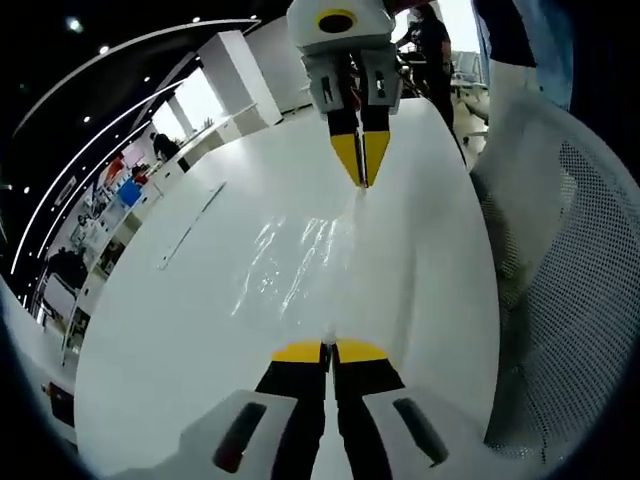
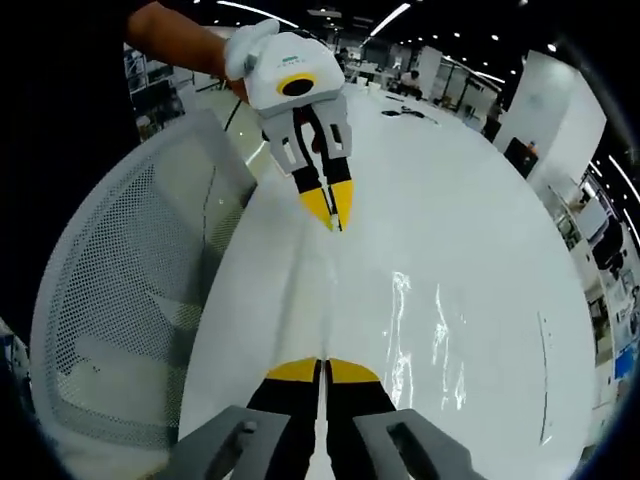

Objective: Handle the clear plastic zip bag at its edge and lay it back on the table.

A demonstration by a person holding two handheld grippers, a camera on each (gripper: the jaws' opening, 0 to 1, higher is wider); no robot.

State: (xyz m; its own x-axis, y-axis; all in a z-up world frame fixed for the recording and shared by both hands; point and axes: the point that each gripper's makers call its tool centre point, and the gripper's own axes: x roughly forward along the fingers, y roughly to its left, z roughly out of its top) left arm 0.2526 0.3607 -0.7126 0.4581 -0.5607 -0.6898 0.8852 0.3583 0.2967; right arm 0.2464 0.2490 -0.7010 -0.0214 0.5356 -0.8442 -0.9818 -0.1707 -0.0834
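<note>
The clear plastic zip bag (image 1: 292,262) is stretched between my two grippers over the white table (image 1: 170,340), showing mostly as glints. My left gripper (image 1: 328,350) is shut on the bag's near edge at the bottom of the left gripper view. My right gripper (image 1: 362,178) pinches the opposite end, yellow tips together. In the right gripper view the bag (image 2: 420,330) spreads to the right of the line between the right gripper (image 2: 322,368) and the left gripper (image 2: 335,220). I cannot tell whether the bag touches the table (image 2: 490,180).
A white mesh chair (image 1: 575,300) stands close along the table's edge; it is the same chair (image 2: 120,300) on the left of the right gripper view. A person's hand (image 2: 238,52) holds the left gripper. Desks and people stand far behind.
</note>
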